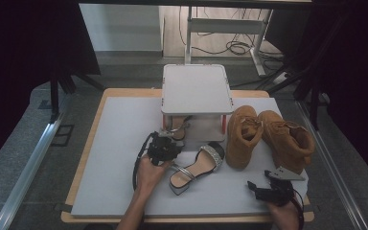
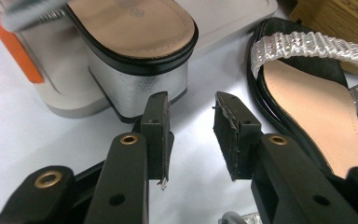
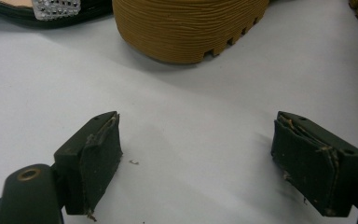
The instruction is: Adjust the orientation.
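A silver block-heeled sandal (image 1: 179,128) lies under a small white shelf (image 1: 196,88); its heel (image 2: 140,84) stands just ahead of my left gripper's jaws. My left gripper (image 1: 171,139) (image 2: 192,112) is open with a narrow gap and nothing between the pads. The matching sandal (image 1: 196,166) (image 2: 317,121) lies on the mat to its right. My right gripper (image 1: 261,181) (image 3: 196,154) rests low near the front right of the mat, jaws wide open and empty, facing a tan boot's ridged sole (image 3: 186,23).
Two tan boots (image 1: 243,134) (image 1: 290,139) lie on the right of the grey mat (image 1: 120,158). The shelf has orange legs (image 2: 16,42). The left half of the mat is bare. Dark curtains and a desk frame stand beyond the table.
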Available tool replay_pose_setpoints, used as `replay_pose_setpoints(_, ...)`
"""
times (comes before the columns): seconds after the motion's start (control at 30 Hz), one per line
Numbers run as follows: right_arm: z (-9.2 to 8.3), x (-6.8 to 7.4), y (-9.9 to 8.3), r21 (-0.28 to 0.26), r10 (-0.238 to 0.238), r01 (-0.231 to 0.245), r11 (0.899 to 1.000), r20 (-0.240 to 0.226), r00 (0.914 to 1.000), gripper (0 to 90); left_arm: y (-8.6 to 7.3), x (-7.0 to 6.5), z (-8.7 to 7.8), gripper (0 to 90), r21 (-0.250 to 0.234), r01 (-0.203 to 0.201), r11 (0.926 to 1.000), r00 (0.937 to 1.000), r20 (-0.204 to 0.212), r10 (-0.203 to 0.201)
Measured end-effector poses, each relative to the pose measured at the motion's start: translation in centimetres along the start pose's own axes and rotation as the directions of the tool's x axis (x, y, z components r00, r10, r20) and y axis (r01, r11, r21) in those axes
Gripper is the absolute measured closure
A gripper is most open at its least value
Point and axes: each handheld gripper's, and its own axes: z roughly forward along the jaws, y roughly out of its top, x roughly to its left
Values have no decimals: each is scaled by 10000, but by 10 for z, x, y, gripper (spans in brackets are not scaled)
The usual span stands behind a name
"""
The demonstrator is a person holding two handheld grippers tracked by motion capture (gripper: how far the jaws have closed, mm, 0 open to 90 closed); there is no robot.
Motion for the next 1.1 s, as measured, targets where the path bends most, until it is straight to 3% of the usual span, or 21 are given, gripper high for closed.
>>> replay_pose_setpoints(0.17,0,0,0,1,1,-1,10000,0,10000,156,4,-4,4,744,-188,-462,9988,9986,-276,457)
replay_pose_setpoints(0.33,0,0,0,0,1,-1,10000,-1,10000,156,7,-6,6,854,-244,-733,9970,9956,-611,717)
replay_pose_setpoints(0.4,0,0,0,-1,0,0,10000,0,10000,156,8,-5,7,891,-307,-744,9968,9958,-555,726)
replay_pose_setpoints(0.77,0,0,0,-1,2,-2,10000,0,10000,156,15,-2,17,894,-504,-660,9965,9969,-461,637)
replay_pose_setpoints(1.1,0,0,0,0,-2,2,10000,1,10000,156,23,0,26,895,-623,-561,9965,9961,-723,516)
